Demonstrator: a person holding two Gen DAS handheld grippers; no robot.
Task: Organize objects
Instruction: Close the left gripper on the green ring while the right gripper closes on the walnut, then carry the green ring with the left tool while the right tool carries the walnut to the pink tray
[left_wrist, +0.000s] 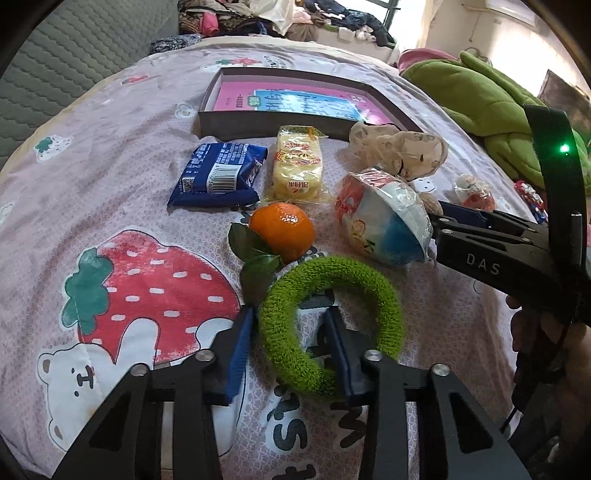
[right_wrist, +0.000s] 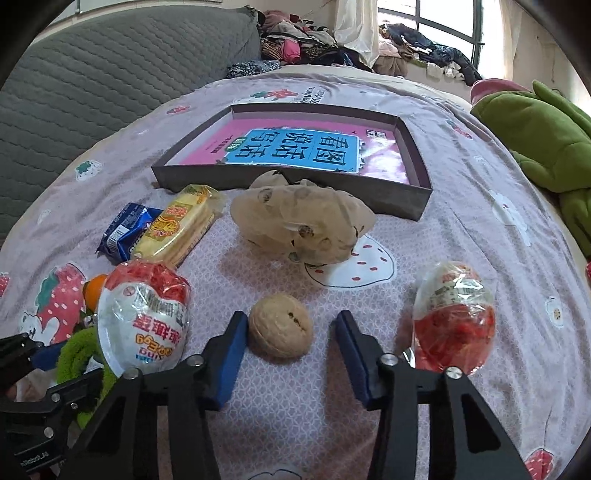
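Straddling one side of the green ring (left_wrist: 330, 328), our left gripper (left_wrist: 291, 343) is putting one pad inside the hole and one outside, but the pads are not yet pressing the fuzzy band. If we are closing too shallow, the soft ring may be slipping out or dragging the orange (left_wrist: 282, 230) by its leaves, which lie just beside it.

Our right gripper (right_wrist: 291, 350) is standing spread around the walnut (right_wrist: 280, 325); the left pad is almost touching, the right one is apart. A round hard shell may be rolling away toward the wrapped egg (right_wrist: 144, 321) near it. Both things are lying on the bedsheet (left_wrist: 129, 155), in front of the box (right_wrist: 295, 181).
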